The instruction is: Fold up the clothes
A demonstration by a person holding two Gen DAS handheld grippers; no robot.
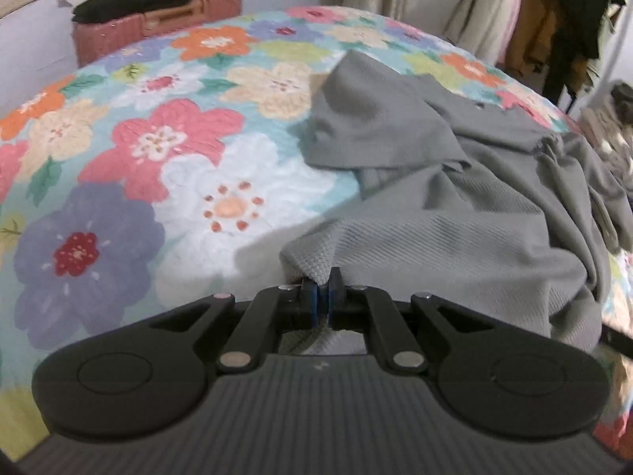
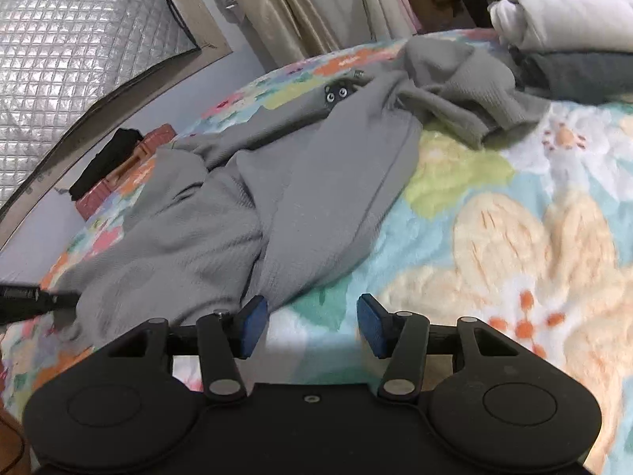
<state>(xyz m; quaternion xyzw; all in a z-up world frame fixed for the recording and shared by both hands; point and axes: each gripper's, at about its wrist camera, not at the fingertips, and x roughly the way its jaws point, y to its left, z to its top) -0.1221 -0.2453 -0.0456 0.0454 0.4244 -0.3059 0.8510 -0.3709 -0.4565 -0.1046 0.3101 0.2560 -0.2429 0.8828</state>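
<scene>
A crumpled grey knit garment (image 1: 455,206) lies on a bed with a flower-print blanket (image 1: 138,150). My left gripper (image 1: 321,283) is shut on a corner of the grey fabric, which bunches up between its blue pads and hangs below them. In the right wrist view the same grey garment (image 2: 277,182) spreads across the blanket (image 2: 494,237), with a small dark patch with two button eyes (image 2: 336,94) near its top. My right gripper (image 2: 312,322) stands open just off the garment's near hem, its left finger beside the cloth and nothing between the pads.
A stack of folded clothes (image 2: 569,39), white on dark grey, sits at the bed's far right. A pink suitcase (image 1: 158,23) with a black garment on top stands beyond the bed. Hanging clothes (image 1: 554,19) and curtains line the back. The other gripper's black body (image 2: 35,301) shows at left.
</scene>
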